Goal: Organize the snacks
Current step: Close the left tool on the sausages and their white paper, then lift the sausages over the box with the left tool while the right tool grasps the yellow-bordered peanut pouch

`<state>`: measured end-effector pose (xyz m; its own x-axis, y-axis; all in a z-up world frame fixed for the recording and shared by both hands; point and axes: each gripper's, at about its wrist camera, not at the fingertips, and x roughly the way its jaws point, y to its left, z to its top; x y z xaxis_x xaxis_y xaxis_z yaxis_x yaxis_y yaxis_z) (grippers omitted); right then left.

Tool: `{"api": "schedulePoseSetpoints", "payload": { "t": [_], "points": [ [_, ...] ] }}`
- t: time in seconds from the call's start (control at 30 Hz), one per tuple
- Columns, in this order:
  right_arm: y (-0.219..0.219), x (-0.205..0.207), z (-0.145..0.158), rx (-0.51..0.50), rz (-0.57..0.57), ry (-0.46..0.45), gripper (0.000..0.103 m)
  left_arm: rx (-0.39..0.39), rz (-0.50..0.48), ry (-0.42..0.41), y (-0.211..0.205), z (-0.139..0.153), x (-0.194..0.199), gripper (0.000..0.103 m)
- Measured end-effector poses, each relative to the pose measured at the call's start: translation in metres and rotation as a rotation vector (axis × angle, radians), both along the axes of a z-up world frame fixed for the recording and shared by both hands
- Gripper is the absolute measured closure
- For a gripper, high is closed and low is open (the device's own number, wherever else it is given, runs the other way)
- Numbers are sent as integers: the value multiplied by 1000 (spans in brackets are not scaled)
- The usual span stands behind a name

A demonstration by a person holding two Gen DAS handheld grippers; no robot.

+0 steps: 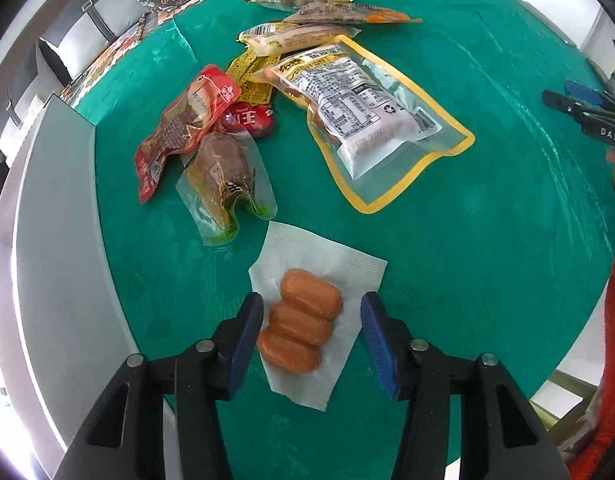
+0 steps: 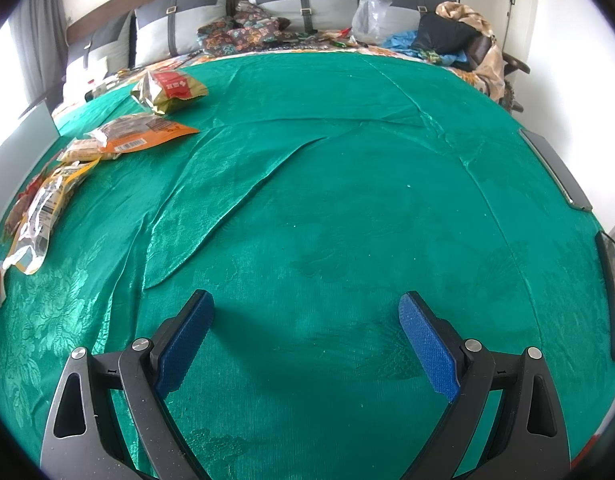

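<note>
Left claw (image 1: 312,318) partly open, straddling the sausage pack (image 1: 299,322); pads clear of it both sides, nothing gripped. Pack lies flat on the green cloth (image 1: 467,240), other snack packs (image 1: 371,120) piled ahead of the claw. Right claw (image 2: 306,336) wide, empty, over bare cloth. Risk: pack is flat and slick, so closing could pinch only the film edge or snag cloth, and it slips on lift.

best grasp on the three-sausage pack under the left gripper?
Take the sausage pack across its middle sausage, coming straight down. The three lie side by side in a flat row, so the fingers should close on the sausage ends, as the left gripper already straddles them.
</note>
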<state>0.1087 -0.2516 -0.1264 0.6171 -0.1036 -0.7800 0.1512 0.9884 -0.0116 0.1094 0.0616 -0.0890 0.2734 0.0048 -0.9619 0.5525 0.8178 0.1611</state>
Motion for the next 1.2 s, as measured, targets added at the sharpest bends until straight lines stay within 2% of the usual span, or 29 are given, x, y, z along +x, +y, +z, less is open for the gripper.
{"api": "schedulePoseSetpoints", "payload": {
  "t": [0.13,0.3,0.33,0.4,0.43,0.5,0.63,0.7,0.73,0.77,0.8,0.83,1.0,1.1,1.13,1.17,1.2],
  "points": [
    [0,0,0,1,-1,0,8,14,-6,6,3,-3,-1,52],
    [-1,0,0,1,-2,1,8,-34,57,-25,10,-3,-2,57],
    [0,0,0,1,-2,1,8,-63,90,-39,14,1,-2,74],
    [-1,0,0,2,-2,0,8,-141,174,-50,28,8,0,77],
    [0,0,0,1,-2,0,8,-165,201,-61,34,11,2,99],
    [-1,0,0,1,-2,0,8,-250,274,-53,51,20,1,103],
    [-1,0,0,-1,-5,1,8,-290,310,-48,63,24,1,103],
    [-1,0,0,0,-5,1,8,-300,325,-52,67,27,-4,99],
    [0,0,0,0,-5,1,8,-287,327,-56,66,28,-5,80],
    [0,0,0,0,-5,1,8,-260,328,-67,66,31,-9,39],
    [0,0,0,0,-4,1,8,-244,327,-82,66,33,-8,18],
    [0,0,0,0,-5,1,8,-237,317,-110,65,37,-14,6],
    [0,0,0,-1,-5,1,8,-217,289,-58,57,21,-2,6],
    [-1,0,0,0,-7,2,8,-198,272,38,44,-13,8,8],
    [0,0,0,1,-7,1,8,-184,263,14,40,-13,6,14],
    [-1,0,0,2,-6,1,8,-187,215,-42,31,-9,-2,35],
    [-1,0,0,3,-6,1,8,-213,187,-54,25,-3,-8,48]
  ]
}}
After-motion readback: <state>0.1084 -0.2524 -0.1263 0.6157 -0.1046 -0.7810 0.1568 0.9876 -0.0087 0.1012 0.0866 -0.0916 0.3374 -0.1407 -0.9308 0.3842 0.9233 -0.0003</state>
